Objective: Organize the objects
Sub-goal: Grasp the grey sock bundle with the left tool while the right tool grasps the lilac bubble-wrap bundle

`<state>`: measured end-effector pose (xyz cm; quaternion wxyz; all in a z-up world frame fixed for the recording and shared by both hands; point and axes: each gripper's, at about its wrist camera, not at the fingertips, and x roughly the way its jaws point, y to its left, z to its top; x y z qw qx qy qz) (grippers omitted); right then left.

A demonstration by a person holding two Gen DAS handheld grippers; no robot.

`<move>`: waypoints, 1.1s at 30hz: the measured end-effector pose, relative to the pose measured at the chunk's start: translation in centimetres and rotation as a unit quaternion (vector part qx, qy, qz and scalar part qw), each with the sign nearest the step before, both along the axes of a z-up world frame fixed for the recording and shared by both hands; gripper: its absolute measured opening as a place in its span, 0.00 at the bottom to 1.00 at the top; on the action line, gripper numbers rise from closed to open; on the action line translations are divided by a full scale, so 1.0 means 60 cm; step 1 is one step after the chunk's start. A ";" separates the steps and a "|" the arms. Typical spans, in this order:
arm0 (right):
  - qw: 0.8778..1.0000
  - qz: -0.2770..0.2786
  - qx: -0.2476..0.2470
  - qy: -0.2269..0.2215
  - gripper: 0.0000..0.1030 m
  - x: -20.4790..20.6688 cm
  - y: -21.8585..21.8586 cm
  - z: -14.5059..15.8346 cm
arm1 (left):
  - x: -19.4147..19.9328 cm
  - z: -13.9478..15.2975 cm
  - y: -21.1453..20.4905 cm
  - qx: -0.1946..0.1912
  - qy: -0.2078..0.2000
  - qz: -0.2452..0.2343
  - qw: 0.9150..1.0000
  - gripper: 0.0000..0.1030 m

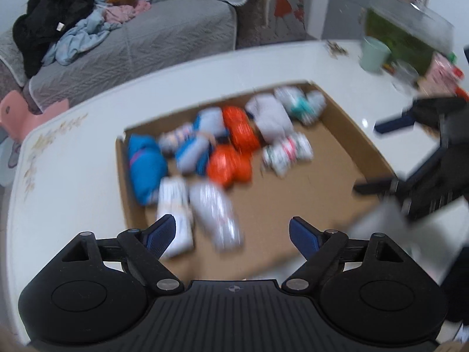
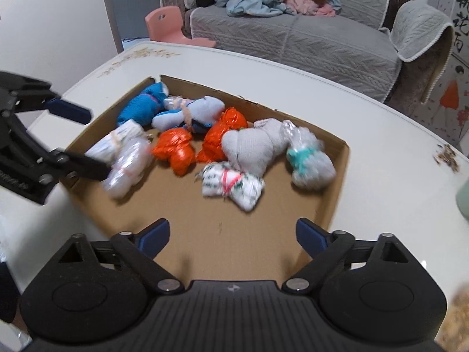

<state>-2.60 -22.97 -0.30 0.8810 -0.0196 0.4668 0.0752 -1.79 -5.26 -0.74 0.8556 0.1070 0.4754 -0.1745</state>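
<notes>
Right wrist view, left to right: the left gripper [image 2: 70, 138] reaches in over the shallow brown cardboard tray [image 2: 337, 182] on the white worktop [image 2: 381, 146], its fingers spread wide with nothing between them, beside the white rolled bundle bound with a rubber band [image 2: 117, 140]. That bundle's long axis seems to run diagonally, one end pointing toward the tray's far corner — blur leaves this uncertain. The right gripper [image 2: 233, 236] hovers at the near edge, equally wide, empty. Judged step: choosing a bundle; next calls for straddling it crosswise.

Near half of cardboard tray [image 2: 337, 187] bare; tied bundles [image 2: 176, 149] crowd far half.
</notes>
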 end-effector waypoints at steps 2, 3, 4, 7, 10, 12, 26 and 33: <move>1.000 -0.010 0.007 -0.002 0.93 -0.031 -0.003 0.010 | -0.039 0.002 0.006 0.002 0.017 -0.012 1.000 0.88; 1.000 -0.013 0.015 -0.002 0.93 -0.049 -0.006 0.013 | -0.058 0.003 0.006 0.000 0.022 -0.018 1.000 0.88; 1.000 -0.016 0.024 -0.004 0.93 -0.068 -0.007 0.016 | -0.074 0.002 0.004 -0.001 0.028 -0.024 0.999 0.88; 0.999 -0.023 0.046 0.008 0.96 -0.113 -0.021 0.014 | -0.113 -0.013 -0.015 0.001 0.050 -0.068 0.996 0.88; 0.998 -0.021 0.045 0.032 0.96 -0.130 -0.021 0.002 | -0.131 -0.038 -0.040 0.004 0.068 -0.098 0.993 0.88; 0.997 -0.022 0.058 0.051 0.95 -0.127 -0.026 -0.008 | -0.132 -0.056 -0.053 0.009 0.082 -0.107 0.991 0.88; 0.986 -0.010 0.049 0.160 0.81 -0.113 0.005 -0.085 | -0.098 -0.116 -0.045 0.042 0.103 -0.078 0.991 0.88; 0.988 -0.024 0.045 0.149 0.85 -0.099 -0.004 -0.084 | -0.079 -0.129 -0.026 0.062 0.090 -0.038 0.993 0.88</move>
